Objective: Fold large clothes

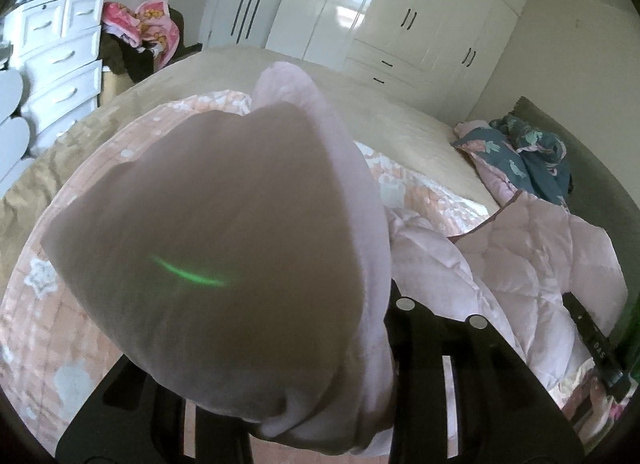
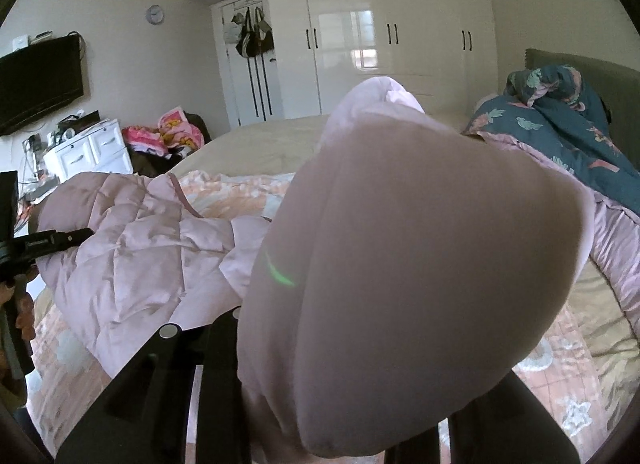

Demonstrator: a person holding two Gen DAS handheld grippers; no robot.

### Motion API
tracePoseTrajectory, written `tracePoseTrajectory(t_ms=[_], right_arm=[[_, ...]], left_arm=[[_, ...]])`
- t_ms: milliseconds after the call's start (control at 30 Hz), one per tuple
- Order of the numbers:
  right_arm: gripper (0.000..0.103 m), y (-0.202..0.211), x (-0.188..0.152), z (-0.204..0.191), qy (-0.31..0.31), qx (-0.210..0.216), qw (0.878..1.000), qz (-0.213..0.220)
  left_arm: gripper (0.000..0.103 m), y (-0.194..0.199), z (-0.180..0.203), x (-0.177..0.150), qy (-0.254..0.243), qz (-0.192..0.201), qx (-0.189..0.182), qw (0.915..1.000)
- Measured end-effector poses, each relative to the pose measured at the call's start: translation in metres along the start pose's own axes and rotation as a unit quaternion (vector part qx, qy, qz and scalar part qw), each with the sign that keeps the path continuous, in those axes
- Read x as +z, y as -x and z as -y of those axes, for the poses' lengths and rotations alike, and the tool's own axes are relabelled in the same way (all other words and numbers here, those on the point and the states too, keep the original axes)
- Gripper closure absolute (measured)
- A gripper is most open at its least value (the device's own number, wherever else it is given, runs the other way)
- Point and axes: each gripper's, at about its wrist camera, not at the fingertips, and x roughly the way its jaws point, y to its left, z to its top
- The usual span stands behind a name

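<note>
A pale pink quilted jacket (image 1: pixel 520 256) hangs between my two grippers above the bed. In the left wrist view a puffed fold of the jacket fills the middle, and my left gripper (image 1: pixel 280 336) is shut on it. Only its right finger (image 1: pixel 432 336) shows; the fabric hides the tips. My right gripper (image 2: pixel 344 364) is likewise shut on a bulging fold of the jacket (image 2: pixel 400 264), which covers its tips. The quilted body (image 2: pixel 140 232) sags between the grippers onto the bed. Each view catches the other gripper at its edge: the right gripper (image 1: pixel 592 340) and the left gripper (image 2: pixel 44 242).
A peach floral quilt (image 1: pixel 36 328) covers the bed over a beige sheet (image 1: pixel 400 120). A dark teal floral duvet (image 2: pixel 560 124) is heaped by the headboard. A white wardrobe (image 2: pixel 400 44) lines the far wall, with a white dresser (image 1: pixel 60 48) and a wall television (image 2: pixel 36 80) at the left.
</note>
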Motion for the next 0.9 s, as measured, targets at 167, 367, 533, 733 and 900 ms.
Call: tracePoseTrajectory(t_ms=[167, 367, 533, 733, 900], right_arm=[[0.077, 0.02, -0.011, -0.009, 0.006, 0.004, 1.0, -0.004], [0.077, 0.044, -0.036, -0.011, 0.002, 0.004, 1.0, -0.01], [0.076, 0.057, -0.055, -0.012, -0.004, 0.002, 1.0, -0.017], [0.076, 0.069, -0.076, -0.015, -0.003, -0.001, 1.0, -0.028], [0.074, 0.072, -0.095, -0.011, -0.01, -0.005, 0.999, -0.042]], left_arm=[[0.078, 0.02, -0.009, -0.013, -0.004, -0.002, 0.002, 1.0], [0.078, 0.041, -0.011, -0.034, -0.022, -0.008, 0.005, 0.9997], [0.078, 0.052, -0.008, -0.057, -0.035, -0.012, 0.011, 0.9992], [0.077, 0.063, -0.012, -0.083, -0.041, -0.012, 0.019, 0.9989], [0.075, 0.068, -0.021, -0.106, -0.037, -0.015, 0.022, 0.9989]])
